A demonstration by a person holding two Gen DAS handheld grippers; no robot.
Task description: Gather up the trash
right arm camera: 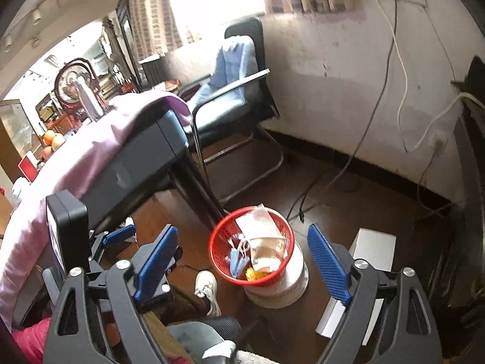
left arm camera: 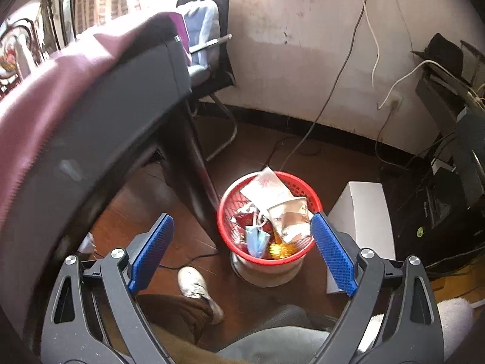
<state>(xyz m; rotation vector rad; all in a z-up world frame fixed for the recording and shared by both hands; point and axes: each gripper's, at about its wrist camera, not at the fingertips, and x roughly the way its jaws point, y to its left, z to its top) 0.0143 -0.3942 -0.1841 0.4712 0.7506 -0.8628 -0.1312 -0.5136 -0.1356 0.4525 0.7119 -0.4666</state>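
A red mesh basket (left arm camera: 219, 218) stands on a pale round base (left arm camera: 266, 273) on the dark wood floor. It holds a white paper packet (left arm camera: 266, 188), a crumpled paper cup (left arm camera: 291, 215), a blue face mask (left arm camera: 256, 239) and a yellow wrapper (left arm camera: 280, 248). My left gripper (left arm camera: 242, 253) hangs above it, open, with nothing between its blue pads. In the right wrist view the same basket (right arm camera: 211, 244) lies below my right gripper (right arm camera: 242, 261), which is also open and empty. One blue finger (right arm camera: 118, 233) of the left gripper shows at the left.
A table draped in a pink cloth (left arm camera: 45, 106) looms at the left, its dark leg (left arm camera: 194, 176) right beside the basket. A white box (left arm camera: 363, 212) stands to the right. A person's shoe (left arm camera: 197, 288), a black chair (right arm camera: 242, 97) and floor cables (left arm camera: 303, 139) are near.
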